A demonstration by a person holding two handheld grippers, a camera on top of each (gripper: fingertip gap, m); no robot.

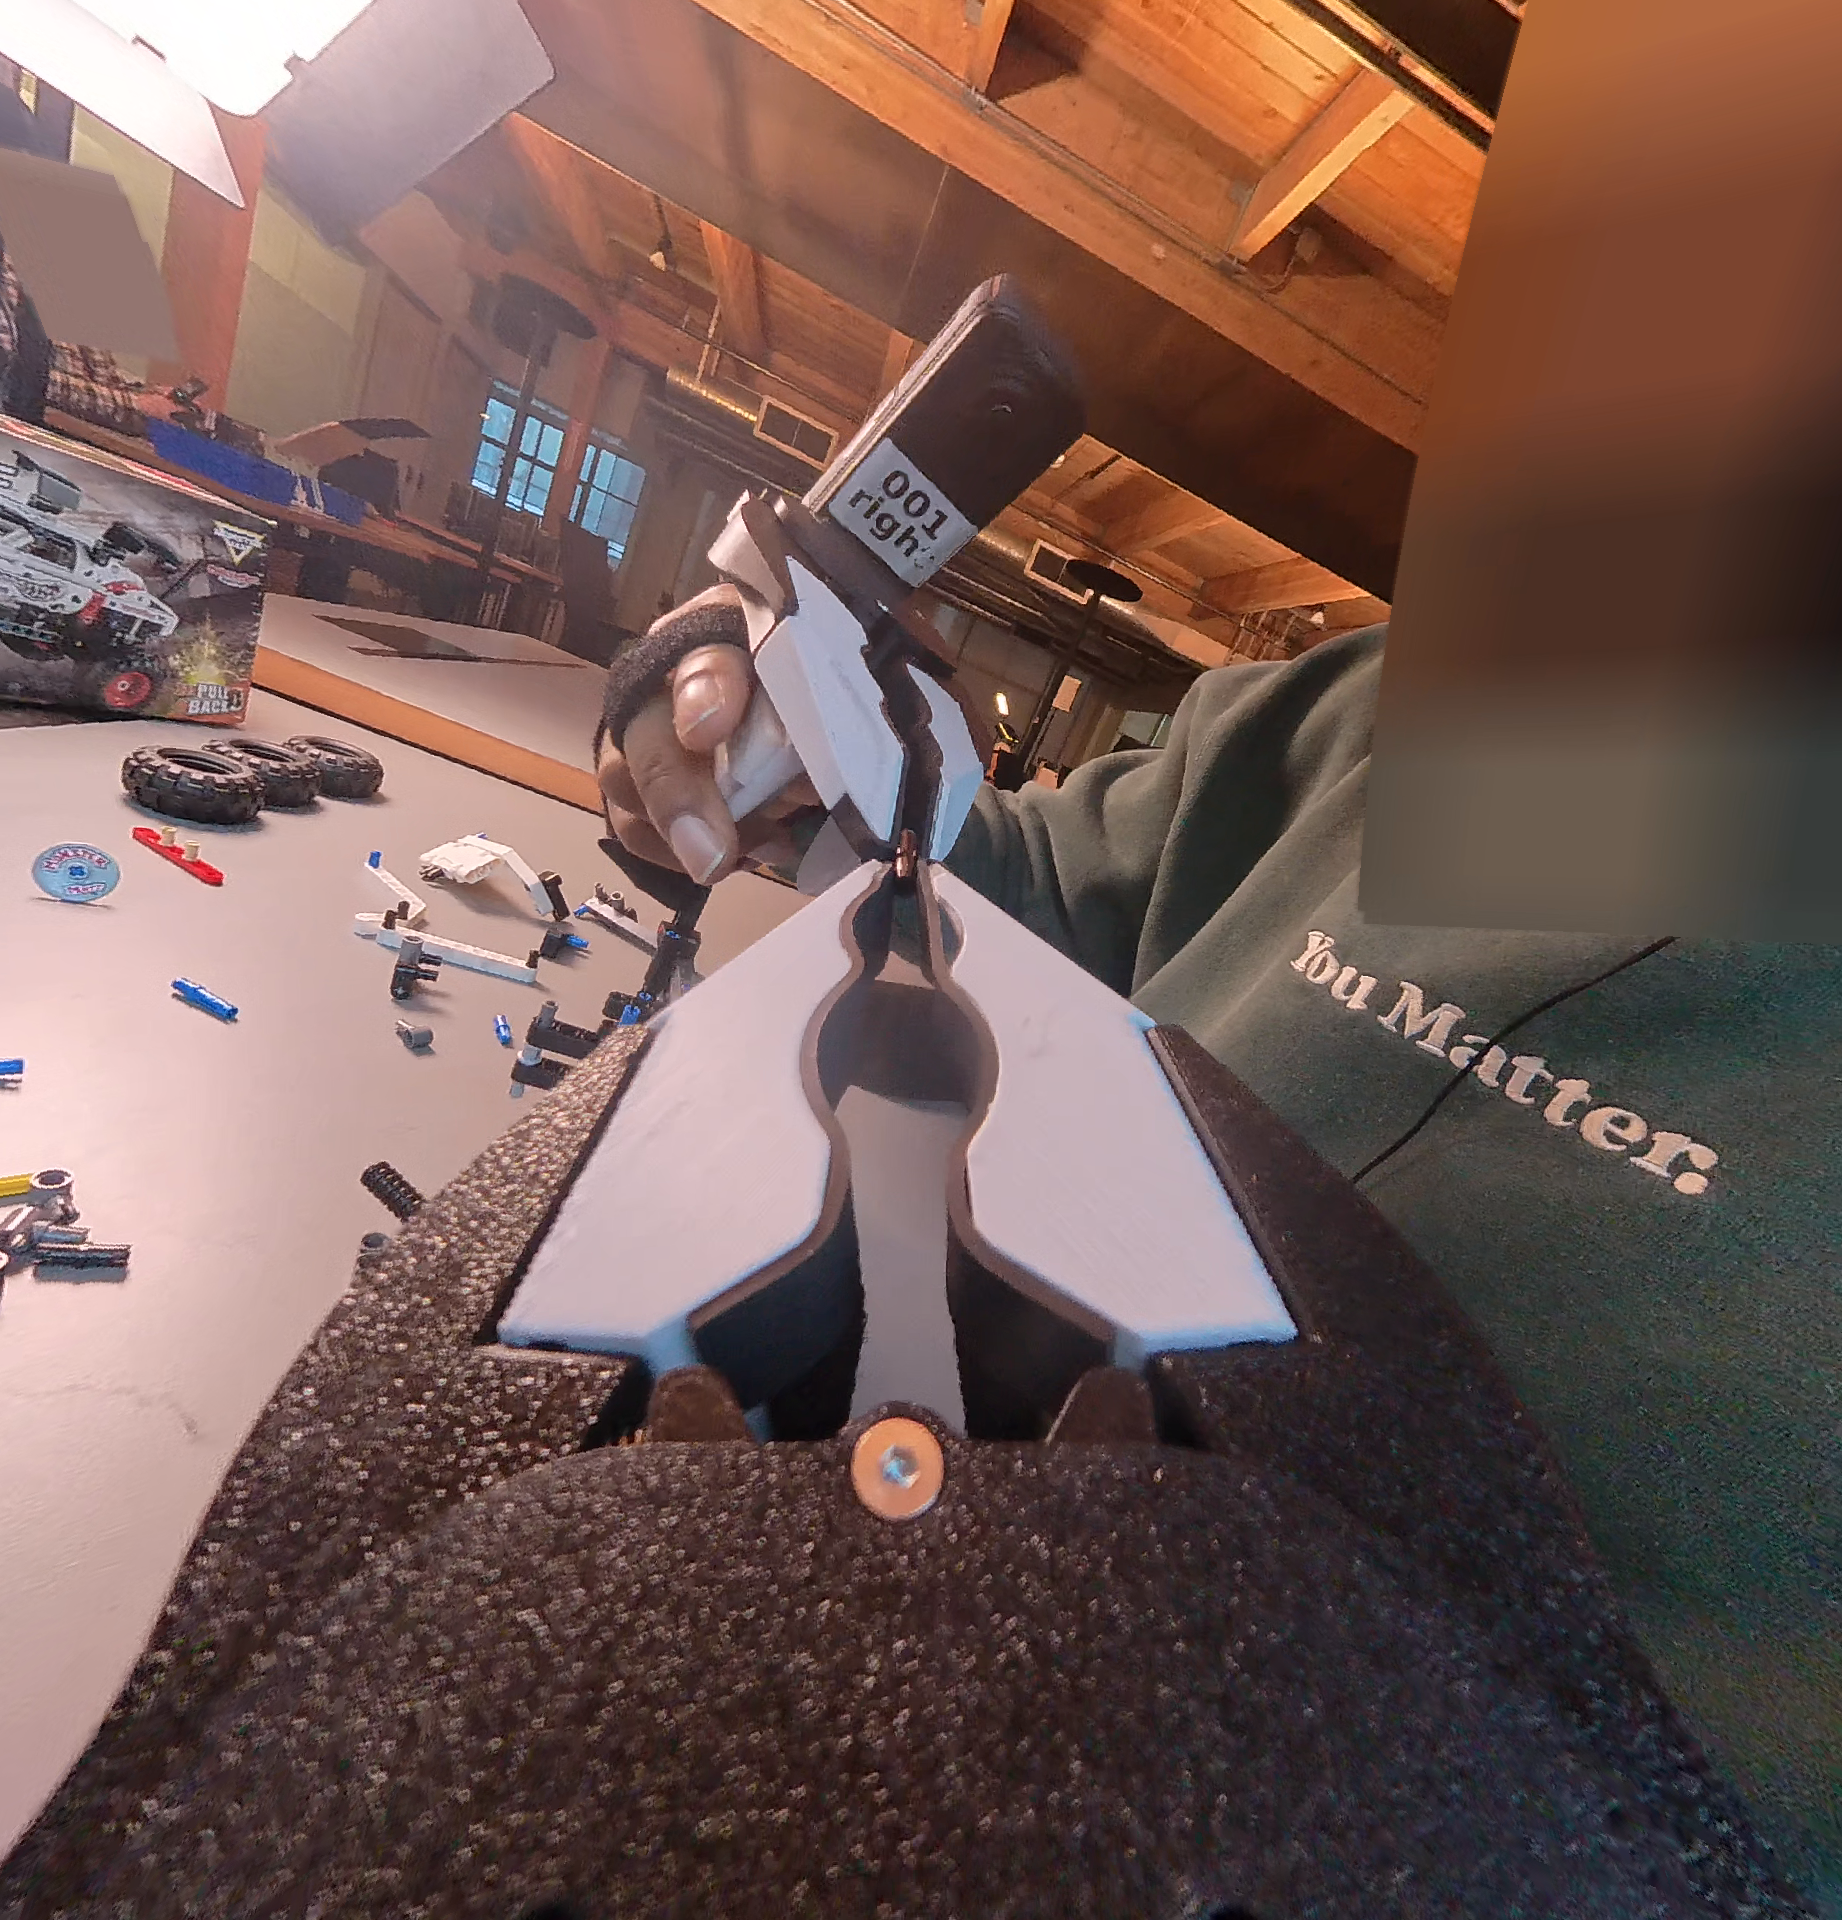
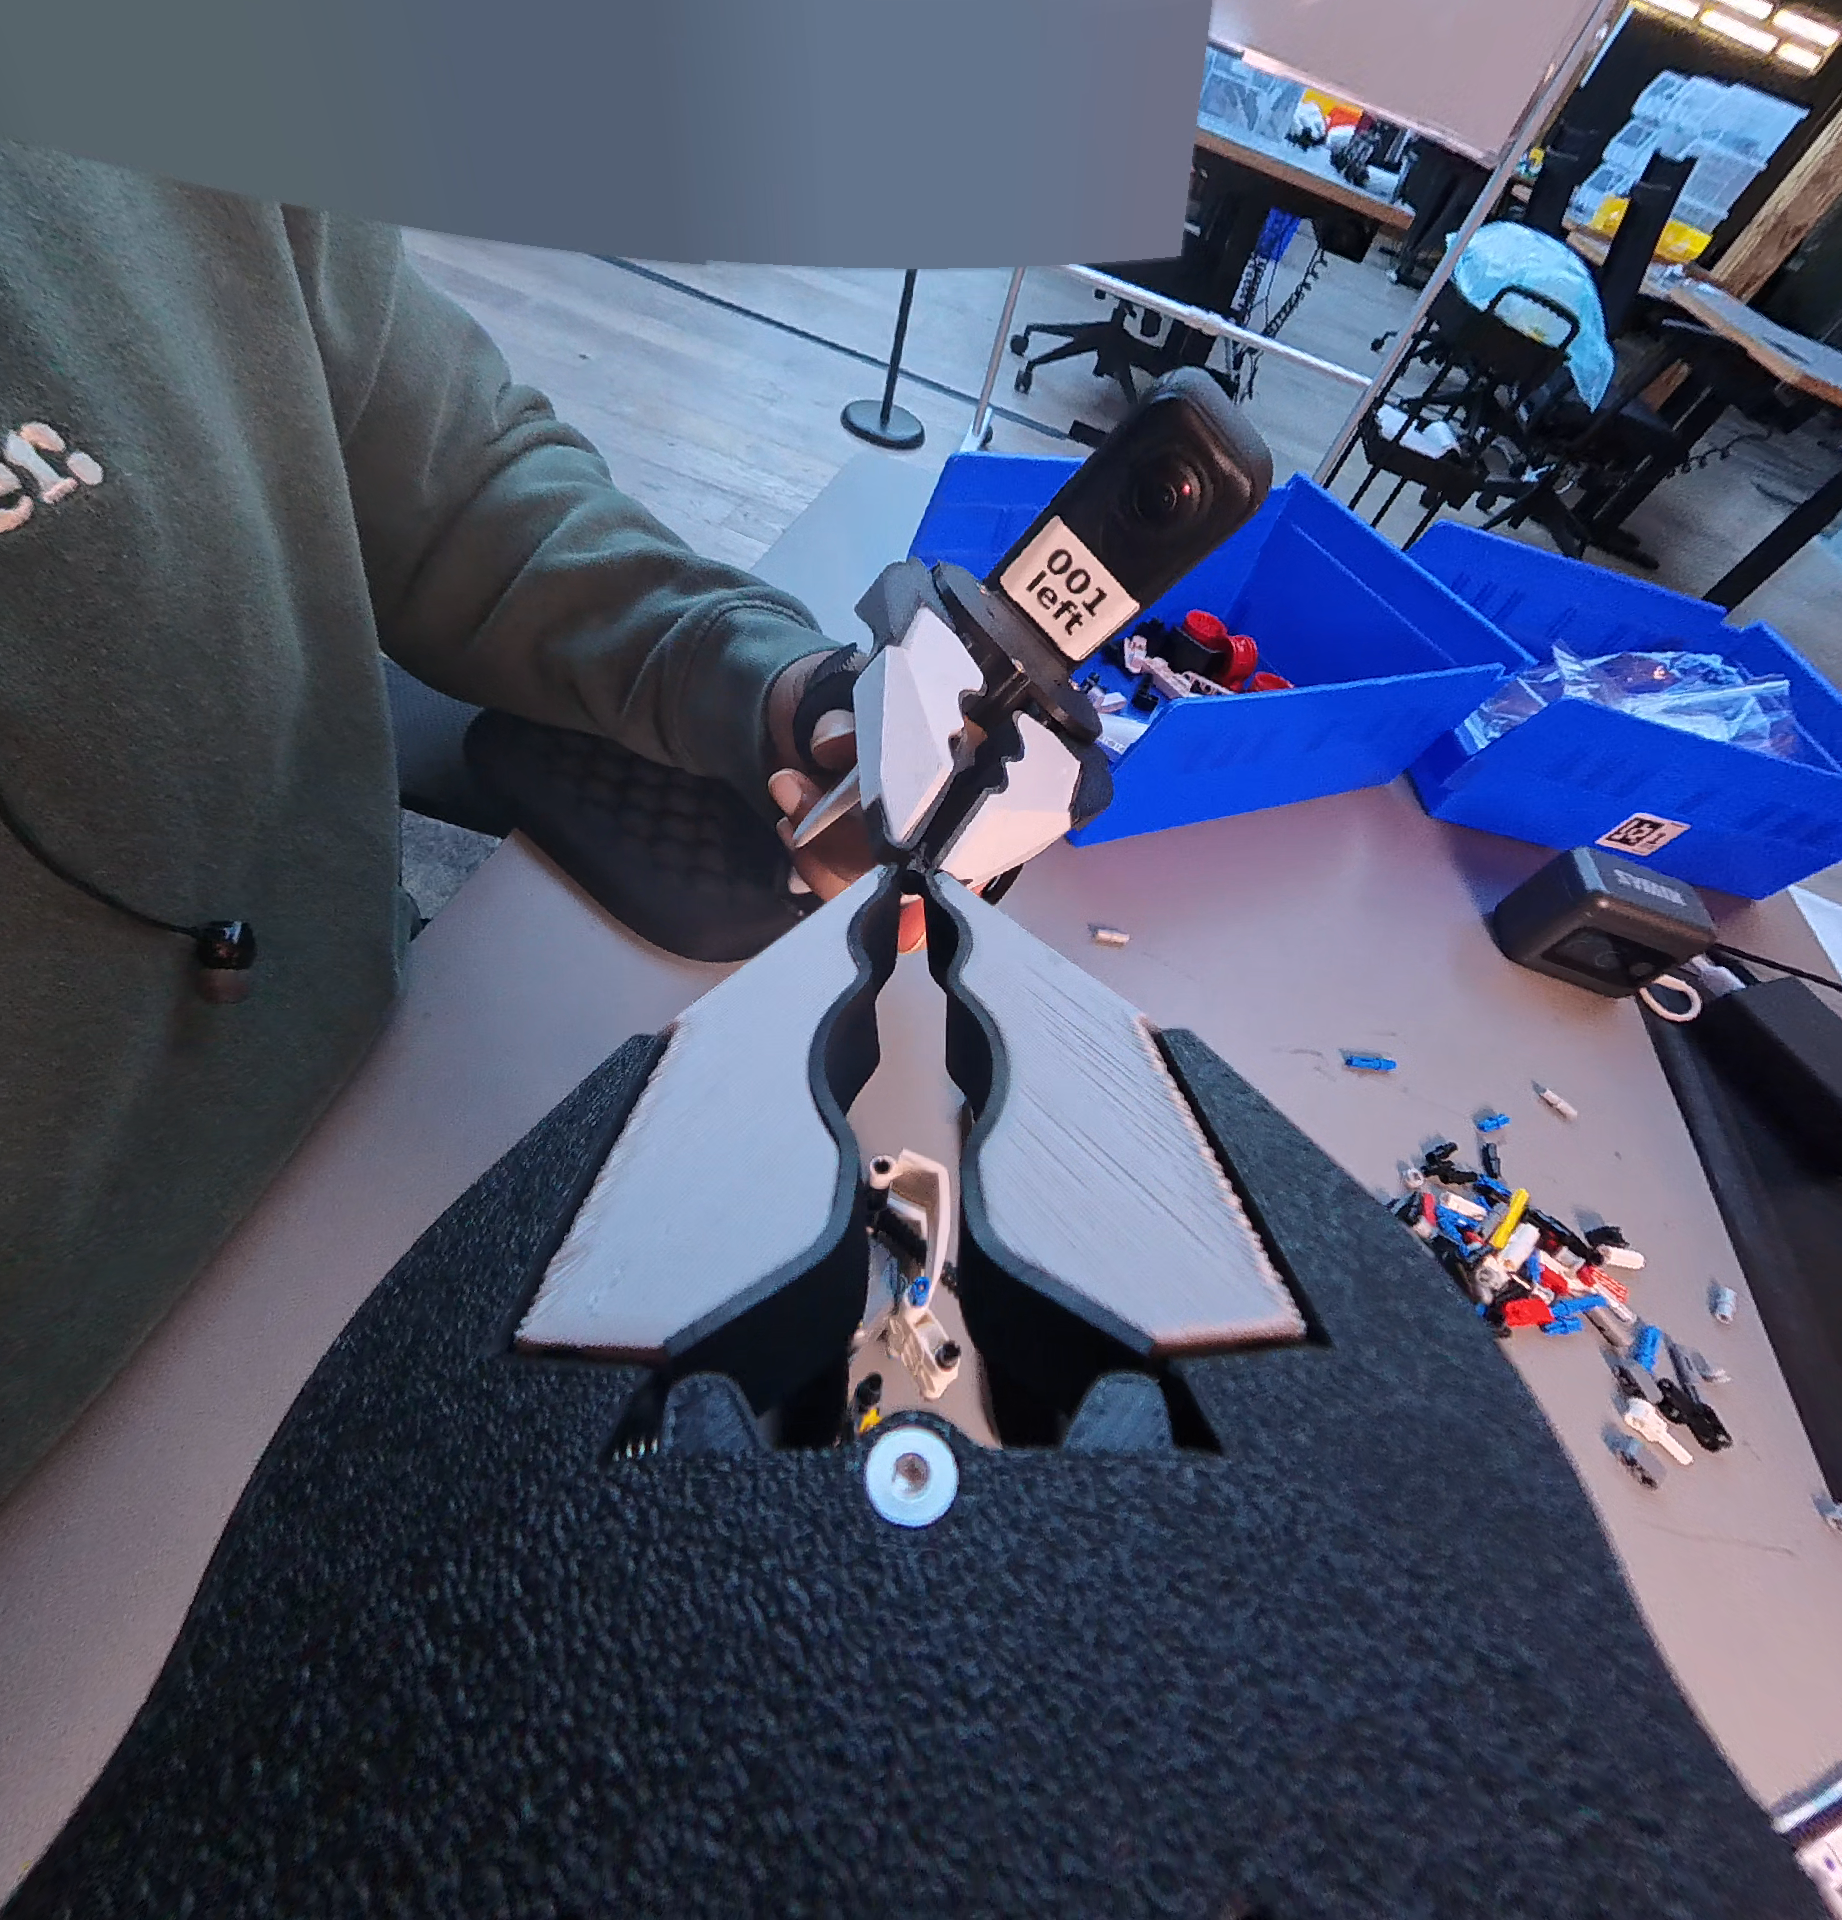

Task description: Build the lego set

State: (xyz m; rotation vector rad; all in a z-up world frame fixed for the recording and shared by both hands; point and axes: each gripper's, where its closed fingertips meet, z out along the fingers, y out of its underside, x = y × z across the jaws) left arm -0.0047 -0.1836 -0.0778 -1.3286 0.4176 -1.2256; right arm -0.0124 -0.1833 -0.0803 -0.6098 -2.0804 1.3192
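Grey desk (image 1: 117,1299), kit box (image 1: 96,582) at far edge, tyres (image 1: 252,774) beside it. Left tool (image 1: 901,883) and right tool (image 2: 909,883) meet tip to tip above desk, both nipped on a tiny dark pin (image 1: 906,868): light, rigid, slippery, easily dropped; pinch mid-shaft

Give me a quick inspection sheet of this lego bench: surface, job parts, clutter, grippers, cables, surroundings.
Surface: grey table, parts scattered loose.
Job's things: three black tyres, white part-built piece, mixed pile of small pieces, set box.
Clutter: two blue bins, small black camera.
Grippers: left gripper and right gripper meet tip to tip above the table, both closed on one tiny dark piece.
Cables: black lead by the camera.
Surroundings: office chairs, other benches, timber ceiling.
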